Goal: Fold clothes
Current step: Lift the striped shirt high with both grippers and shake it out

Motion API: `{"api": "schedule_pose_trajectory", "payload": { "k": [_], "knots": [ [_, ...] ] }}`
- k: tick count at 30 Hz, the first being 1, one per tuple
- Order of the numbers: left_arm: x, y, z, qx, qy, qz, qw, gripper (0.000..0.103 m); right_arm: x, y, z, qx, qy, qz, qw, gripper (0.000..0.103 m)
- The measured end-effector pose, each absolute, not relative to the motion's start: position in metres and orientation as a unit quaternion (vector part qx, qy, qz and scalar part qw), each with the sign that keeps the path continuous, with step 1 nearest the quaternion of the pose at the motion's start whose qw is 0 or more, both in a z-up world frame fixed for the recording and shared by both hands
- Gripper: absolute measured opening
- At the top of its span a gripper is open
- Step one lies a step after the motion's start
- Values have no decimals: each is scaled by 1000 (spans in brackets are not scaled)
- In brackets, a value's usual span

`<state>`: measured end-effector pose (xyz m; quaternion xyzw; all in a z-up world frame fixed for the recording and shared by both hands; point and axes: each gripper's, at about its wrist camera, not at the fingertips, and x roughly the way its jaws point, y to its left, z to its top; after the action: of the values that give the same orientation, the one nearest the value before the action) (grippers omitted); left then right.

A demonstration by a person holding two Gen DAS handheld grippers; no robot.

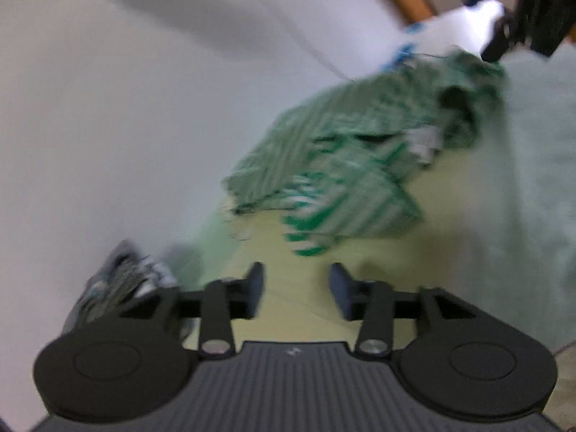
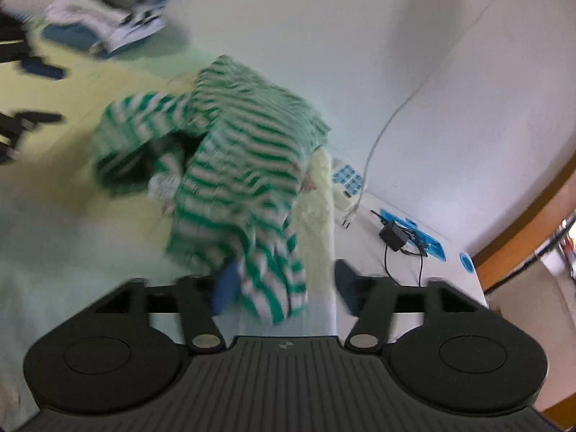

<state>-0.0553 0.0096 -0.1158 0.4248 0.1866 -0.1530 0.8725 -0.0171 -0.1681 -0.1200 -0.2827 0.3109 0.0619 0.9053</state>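
A green-and-white striped shirt (image 1: 345, 165) lies crumpled in a heap on a pale yellow bed cover (image 1: 288, 273), close to a white wall (image 1: 126, 108). Both pictures are blurry.

In the left wrist view, the left gripper (image 1: 297, 293) sits near the camera with its two fingers apart. Nothing is between them, only the yellow cover below. The shirt is a little way in front of the fingers and does not touch them. At the far upper right, the other black tool (image 1: 518, 18) shows beside the top of the shirt.

The right wrist view shows things the left one does not. The right gripper (image 2: 284, 288) has its fingers wide apart, and a striped end of the shirt (image 2: 273, 280) hangs down between them. It lies close to the left finger, but the blur hides whether it touches. The pads are not pressing on it.

This view also shows a stack of folded clothes (image 2: 108, 14) far back by the wall. To the right are a black plug adapter (image 2: 394, 235) with its cord and a white cable (image 2: 396, 115) running up the wall.
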Motion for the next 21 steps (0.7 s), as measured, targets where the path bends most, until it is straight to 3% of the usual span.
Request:
{"api": "schedule_pose_trajectory", "payload": {
  "k": [3, 9, 10, 12, 13, 14, 15, 21],
  "knots": [
    [-48, -8, -133, 468, 164, -177, 850, 73, -21, -161, -136, -320, 319, 81, 888, 68],
    [-7, -26, -135, 474, 153, -181, 848, 75, 18, -155, -165, -346, 330, 85, 874, 67],
    [2, -28, -134, 468, 156, -173, 852, 72, 27, -159, -166, -329, 331, 86, 880, 67],
    [22, -30, -131, 444, 177, -159, 864, 50, 45, -168, -166, -295, 336, 85, 890, 65],
    [28, -31, -129, 432, 187, -156, 868, 30, 54, -173, -165, -277, 340, 85, 895, 58],
    [31, -32, -127, 425, 190, -153, 872, 20, 62, -179, -164, -250, 354, 88, 897, 25],
    [33, -33, -125, 420, 188, -148, 876, 19, 69, -184, -163, -223, 365, 90, 899, 16],
    [41, -34, -105, 375, 151, -101, 909, 16, 76, -192, -120, -153, 311, 57, 936, 12]
  ]
}}
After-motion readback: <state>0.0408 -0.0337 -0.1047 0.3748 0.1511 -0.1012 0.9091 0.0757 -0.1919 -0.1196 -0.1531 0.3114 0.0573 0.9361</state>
